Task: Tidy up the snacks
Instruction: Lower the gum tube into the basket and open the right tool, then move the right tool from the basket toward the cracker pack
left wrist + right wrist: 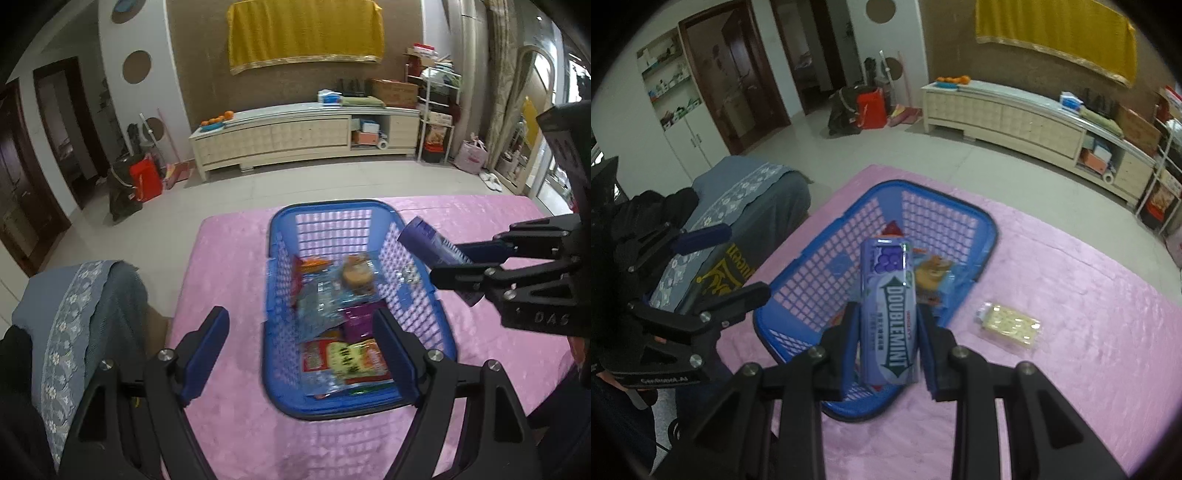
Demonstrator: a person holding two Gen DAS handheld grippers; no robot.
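Observation:
A blue plastic basket (424,295) (982,218) stands on the pink tablecloth and holds several snack packets (343,362). My right gripper (888,325) is shut on a purple Doublemint tin (888,306) and holds it over the basket's near right rim; the tin also shows in the left wrist view (428,240). My left gripper (299,350) is open and empty, its fingers above the basket's near end. A clear pack of crackers (1008,323) lies on the cloth to the right of the basket.
The pink-covered table (229,258) ends at a tiled floor. A chair draped in blue-grey cloth (77,314) (750,192) stands at the table's left. A long cream cabinet (295,136) lines the far wall.

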